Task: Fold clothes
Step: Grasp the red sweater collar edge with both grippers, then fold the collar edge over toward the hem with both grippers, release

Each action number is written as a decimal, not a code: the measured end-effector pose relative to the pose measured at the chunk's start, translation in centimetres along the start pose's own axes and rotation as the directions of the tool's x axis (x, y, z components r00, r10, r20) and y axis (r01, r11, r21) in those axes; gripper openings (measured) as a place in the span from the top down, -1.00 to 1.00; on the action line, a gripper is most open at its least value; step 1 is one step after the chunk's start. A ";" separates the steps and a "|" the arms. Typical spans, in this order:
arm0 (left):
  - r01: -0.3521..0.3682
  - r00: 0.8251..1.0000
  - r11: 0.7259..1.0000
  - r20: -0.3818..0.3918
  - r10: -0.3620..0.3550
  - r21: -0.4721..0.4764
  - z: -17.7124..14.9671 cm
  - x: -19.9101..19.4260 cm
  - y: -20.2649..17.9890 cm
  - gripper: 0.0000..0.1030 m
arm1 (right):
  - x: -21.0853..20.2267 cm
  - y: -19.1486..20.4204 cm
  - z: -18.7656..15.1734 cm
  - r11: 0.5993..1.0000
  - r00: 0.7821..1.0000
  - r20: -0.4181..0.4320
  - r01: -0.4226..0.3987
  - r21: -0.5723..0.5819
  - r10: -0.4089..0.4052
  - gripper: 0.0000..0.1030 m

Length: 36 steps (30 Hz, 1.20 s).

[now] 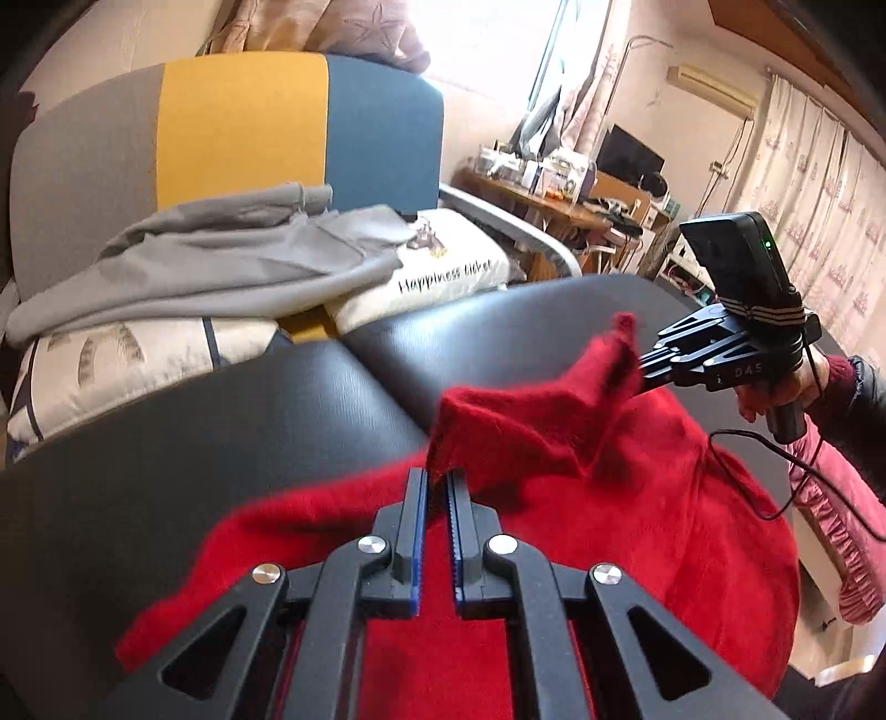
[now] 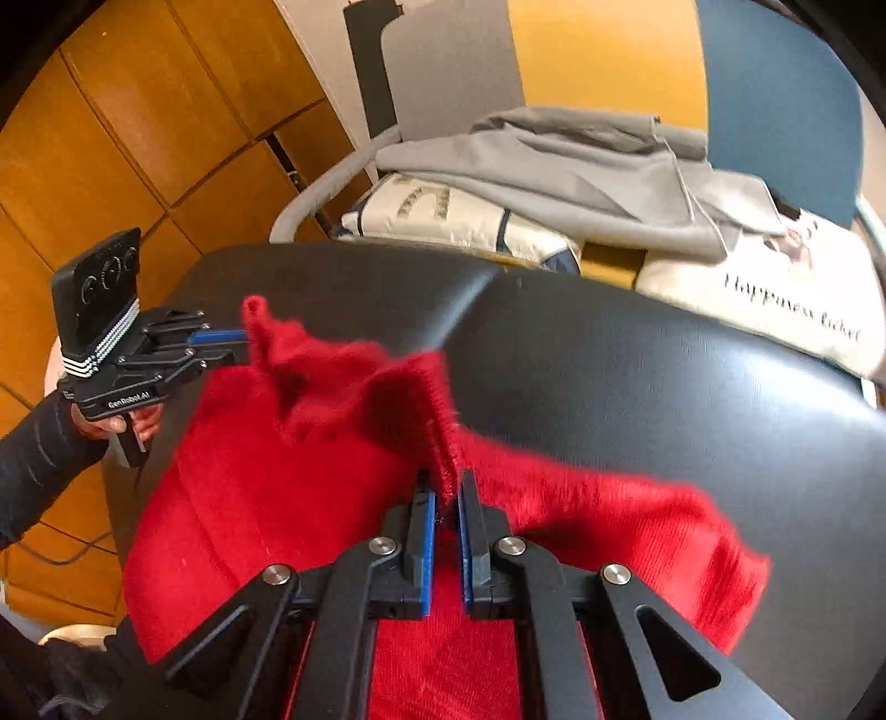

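Behind both grippers, left gripper and right gripper, clamping red sweater, cushion reads "Happiness ticket".

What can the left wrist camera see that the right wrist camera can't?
Only the left wrist view shows the window, the cluttered desk and the white curtains. Only the right wrist view shows the orange wooden wall. Both show the red sweater on the black table, pinched and lifted by the left hand-held gripper and the right hand-held gripper, plus the grey garment on the chair.
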<state>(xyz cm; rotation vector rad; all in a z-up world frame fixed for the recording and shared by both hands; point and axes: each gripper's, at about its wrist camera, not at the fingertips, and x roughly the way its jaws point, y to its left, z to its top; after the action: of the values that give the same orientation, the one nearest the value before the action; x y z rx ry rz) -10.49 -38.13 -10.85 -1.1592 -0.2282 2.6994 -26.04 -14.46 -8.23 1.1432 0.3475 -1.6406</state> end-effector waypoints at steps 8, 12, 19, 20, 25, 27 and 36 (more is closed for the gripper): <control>-0.023 0.996 1.000 -0.082 0.024 0.007 -4.5 0.8 -0.6 0.88 | 1.2 -0.8 -3.7 0.997 1.000 0.000 0.015 0.072 -0.015 0.83; -0.020 0.999 0.998 -0.045 0.017 -0.061 -4.7 -1.4 0.6 0.88 | 0.2 -0.8 -4.3 0.996 0.998 -0.038 0.044 0.075 -0.041 0.78; 0.032 0.996 0.996 0.084 -0.025 -0.087 -0.7 -2.8 0.2 0.84 | -3.7 2.8 -2.5 0.998 0.992 0.112 0.046 0.039 -0.050 0.77; 0.044 0.996 0.996 0.081 -0.038 -0.071 0.0 -2.1 -0.4 0.83 | -3.4 3.7 -2.1 0.999 0.992 0.121 0.041 0.025 -0.044 0.77; 0.021 0.999 1.000 -0.033 -0.021 0.009 -0.3 2.4 -3.0 0.83 | 1.1 5.4 -1.9 0.996 0.995 0.044 0.093 -0.007 -0.093 0.76; 0.000 0.997 0.999 -0.072 0.003 0.037 -1.1 3.8 -3.7 0.83 | 2.2 4.6 -2.9 0.993 0.993 0.015 0.119 0.025 -0.120 0.75; -0.050 0.999 0.999 0.000 0.050 0.012 -3.1 4.0 -4.1 0.83 | 2.8 1.5 -6.4 0.985 0.990 0.114 0.068 0.159 -0.087 0.75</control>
<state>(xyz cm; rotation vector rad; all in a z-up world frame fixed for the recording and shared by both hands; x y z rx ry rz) -10.39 -33.00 -14.86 -1.1776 -0.1846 2.7399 -21.52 -12.15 -13.23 1.1505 0.1915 -1.8220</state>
